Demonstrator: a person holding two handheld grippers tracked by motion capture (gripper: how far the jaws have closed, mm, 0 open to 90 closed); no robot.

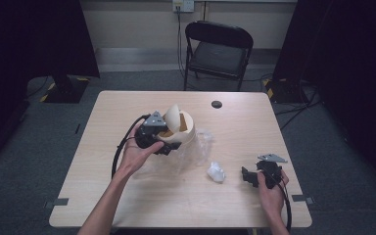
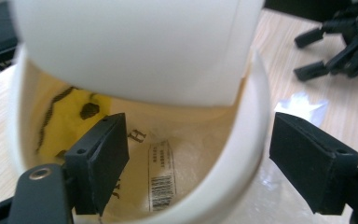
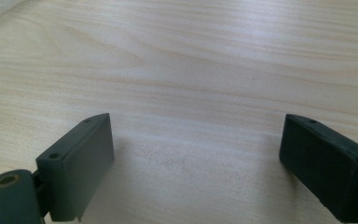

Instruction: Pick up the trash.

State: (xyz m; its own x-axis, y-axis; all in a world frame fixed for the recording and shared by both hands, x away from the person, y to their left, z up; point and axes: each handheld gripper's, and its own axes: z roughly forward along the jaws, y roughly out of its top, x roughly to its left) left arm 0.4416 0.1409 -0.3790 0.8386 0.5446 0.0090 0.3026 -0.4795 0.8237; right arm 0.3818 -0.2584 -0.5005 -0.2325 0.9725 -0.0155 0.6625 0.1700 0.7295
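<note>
Cream cup [image 1: 180, 128] near mid-table, lid flap lifted, clear plastic wrap [image 1: 196, 152] beside it. Left gripper [image 2: 200, 163] straddling the rim: one jaw inside, one outside, spread and not pressing, likely lining up a grip. Right gripper [image 3: 196, 163] resting wide open over bare table [image 3: 191, 70], well apart, apparently waiting beside crumpled white wad [image 1: 216, 172].

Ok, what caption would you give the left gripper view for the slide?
Left hand-held gripper straddling the rim of a cream paper cup, one jaw inside, one outside, lid flap raised above.
</note>
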